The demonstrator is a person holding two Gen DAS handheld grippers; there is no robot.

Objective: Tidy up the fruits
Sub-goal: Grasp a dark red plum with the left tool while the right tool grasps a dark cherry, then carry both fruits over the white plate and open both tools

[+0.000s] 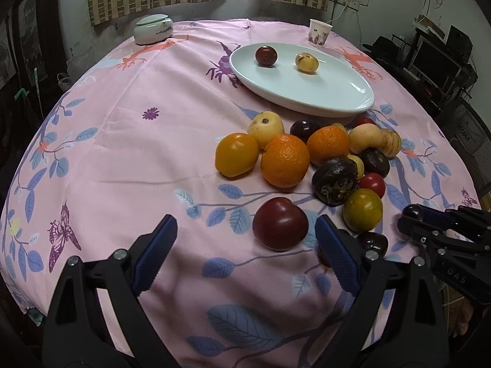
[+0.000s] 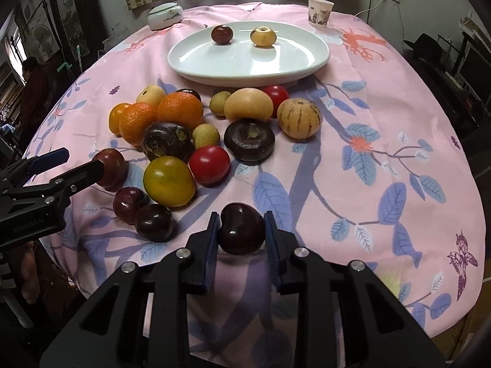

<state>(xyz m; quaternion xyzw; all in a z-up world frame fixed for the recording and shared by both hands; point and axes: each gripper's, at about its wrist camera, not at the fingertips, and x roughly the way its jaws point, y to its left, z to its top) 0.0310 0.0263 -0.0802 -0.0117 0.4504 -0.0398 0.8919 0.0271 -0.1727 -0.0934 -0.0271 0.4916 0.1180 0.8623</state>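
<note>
My right gripper (image 2: 241, 217) is shut on a dark cherry (image 2: 242, 230) near the table's front edge; from the left wrist view the right gripper (image 1: 412, 214) shows at the right with that dark fruit at its tip. My left gripper (image 1: 246, 225) is open, and a dark red plum (image 1: 280, 224) lies just ahead, closer to its right finger than its left. A pile of fruit holds oranges (image 1: 285, 161), a yellow-green fruit (image 1: 363, 210), a red tomato (image 2: 209, 164) and dark passion fruit (image 2: 249, 141). The white oval plate (image 1: 307, 104) holds a dark red fruit (image 1: 266, 56) and a yellow one (image 1: 306, 62).
A pink flowered cloth (image 1: 122, 153) covers the round table. A lidded ceramic jar (image 1: 153, 29) stands at the back left and a paper cup (image 1: 319, 32) at the back right. Two more dark cherries (image 2: 144, 211) lie left of my right gripper. Dark furniture stands off to the right.
</note>
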